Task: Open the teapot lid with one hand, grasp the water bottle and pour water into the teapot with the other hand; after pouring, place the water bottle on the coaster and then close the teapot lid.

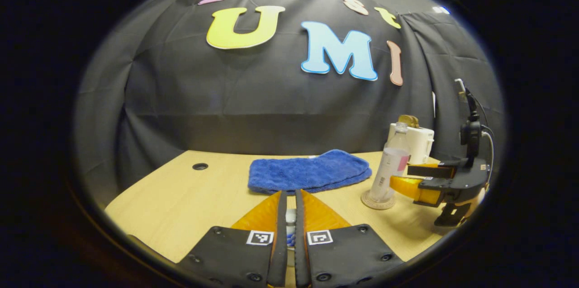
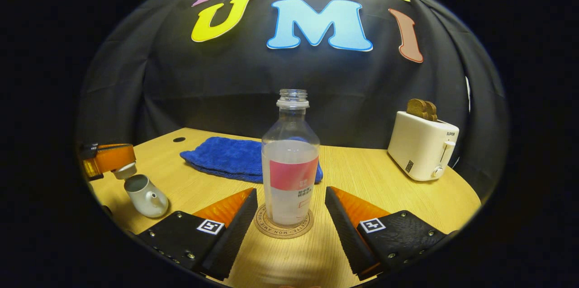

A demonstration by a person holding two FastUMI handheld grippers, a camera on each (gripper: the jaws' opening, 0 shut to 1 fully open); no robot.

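your right gripper has its fingers spread wide, one on each side of the water bottle and neither touching it. the bottle stands upright on the round cork coaster near the front of the wooden table, uncapped, with clear water reaching a little above its pink label. in the left gripper view the same bottle and coaster sit to the right, with the right gripper open just beside them. your left gripper has its fingers drawn close together, pinching the teapot lid, of which only a sliver shows in the narrow gap. the right gripper view shows that gripper at far left holding the pale lid just above the open mouth of the small white teapot, lid and pot apart. a folded blue towel lies far back on the table behind the bottle, and a cream toaster with brown toast in its slots stands at the far right.
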